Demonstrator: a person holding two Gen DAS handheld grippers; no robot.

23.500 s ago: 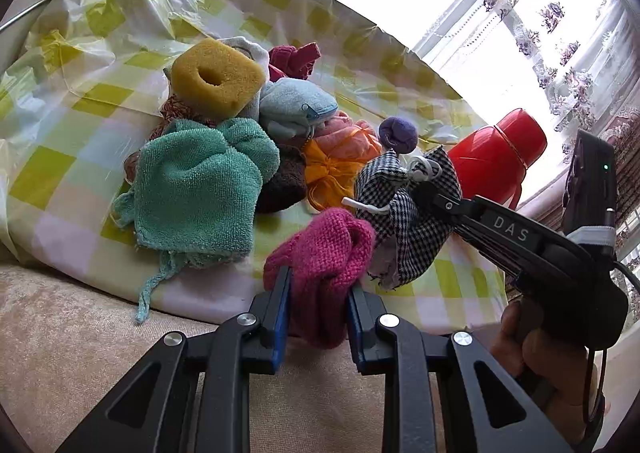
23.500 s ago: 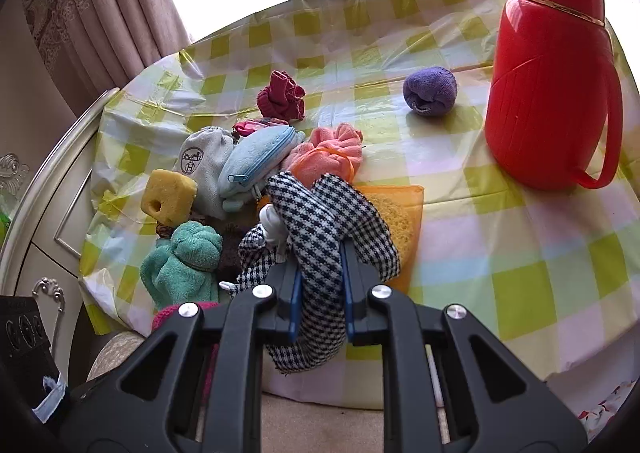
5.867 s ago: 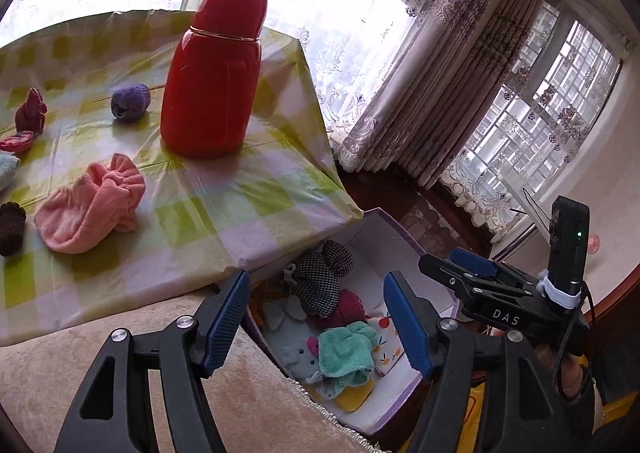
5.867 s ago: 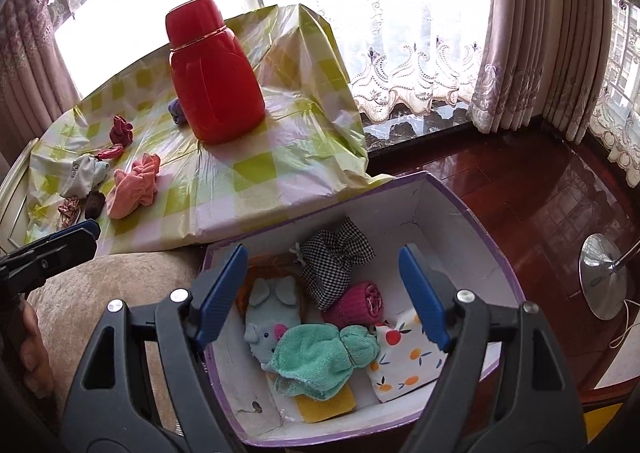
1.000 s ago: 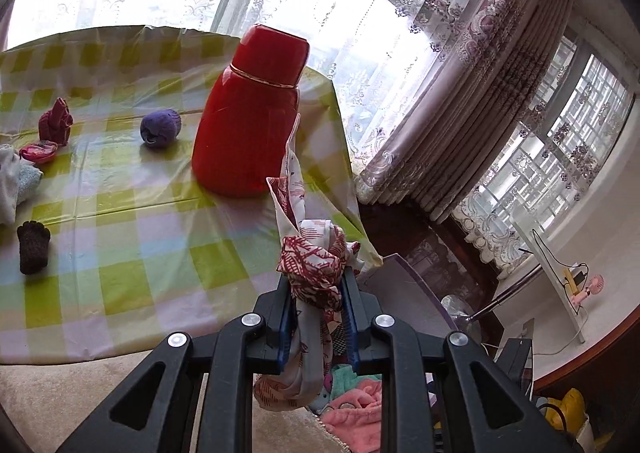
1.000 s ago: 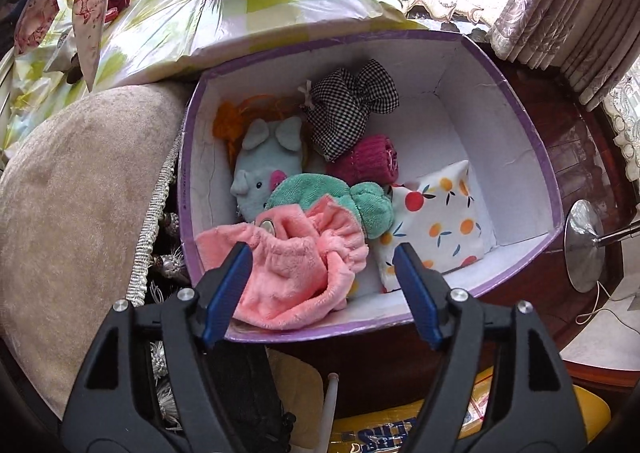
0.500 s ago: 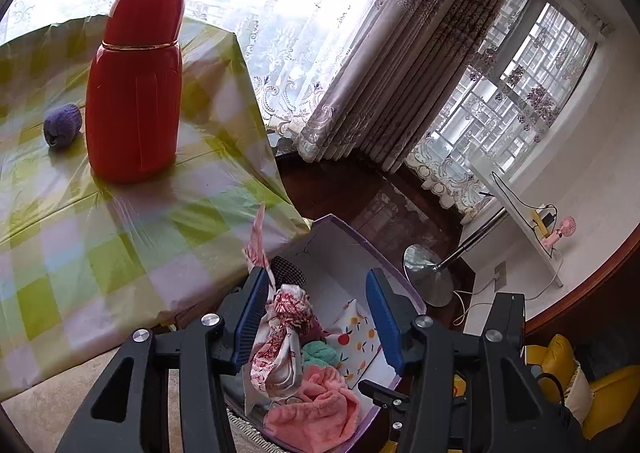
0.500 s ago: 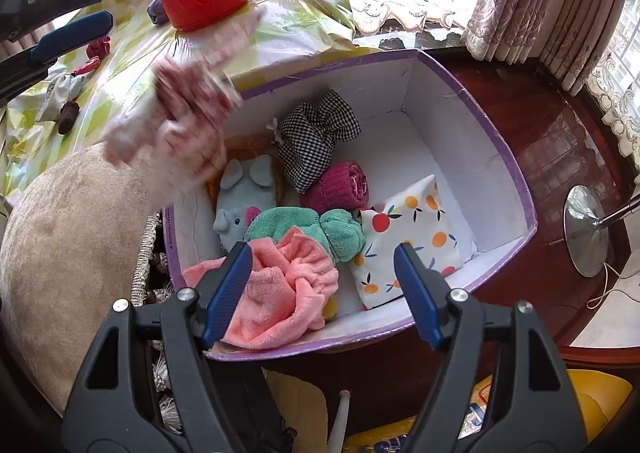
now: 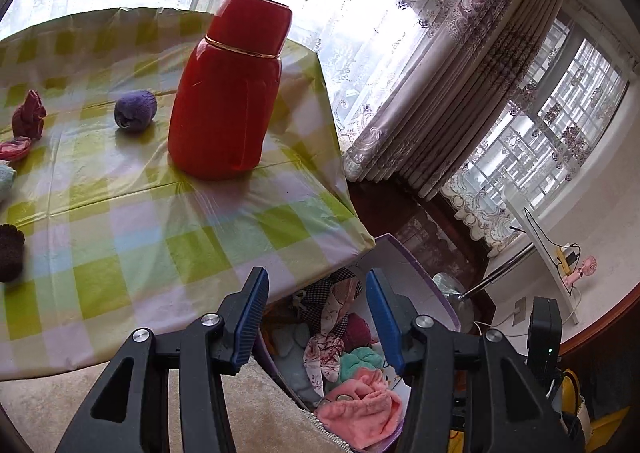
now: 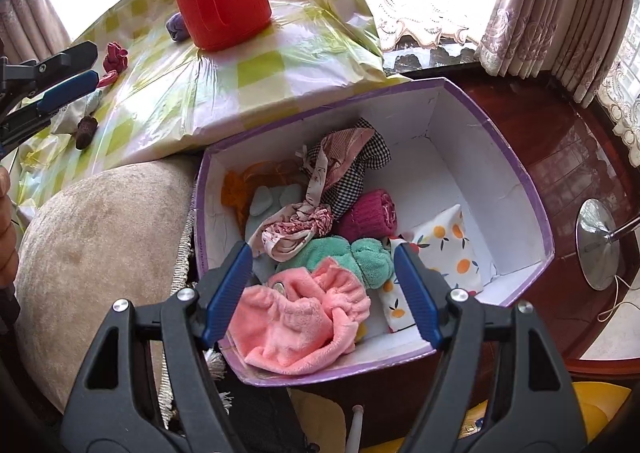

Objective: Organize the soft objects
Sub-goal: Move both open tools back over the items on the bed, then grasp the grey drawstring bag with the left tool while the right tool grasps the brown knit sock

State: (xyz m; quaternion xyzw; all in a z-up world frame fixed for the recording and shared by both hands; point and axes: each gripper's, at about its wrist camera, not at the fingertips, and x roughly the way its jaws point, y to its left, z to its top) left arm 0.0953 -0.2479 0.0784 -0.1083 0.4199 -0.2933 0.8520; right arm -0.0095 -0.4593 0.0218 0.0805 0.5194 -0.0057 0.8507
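We locate the floral cloth (image 10: 298,223) inside the purple-rimmed box (image 10: 536,209), lying on top of the other soft items; its long axis runs from a knotted end near the box's left wall up toward the far wall, where one tail drapes over the checked cloth (image 10: 360,177). Beneath it, the pale blue plush (image 10: 264,201) and the orange item (image 10: 234,189) are mostly covered, and we cannot make out their shapes. The green towel (image 10: 352,255), the magenta roll (image 10: 370,215), the pink towel (image 10: 304,319) and the fruit-print pillow (image 10: 444,249) fill the near half; the far right corner of the box floor is bare. The right hand-held gripper (image 10: 322,293) hangs above the near rim, jaws spread, nothing between them. The left hand-held gripper (image 9: 316,321) is likewise spread and empty, over the gap between the box and the tabletop (image 9: 120,221) edge. On the tabletop stand the red flask (image 9: 228,93) and a purple ball (image 9: 135,111); further items at its left are cut off by the frame.
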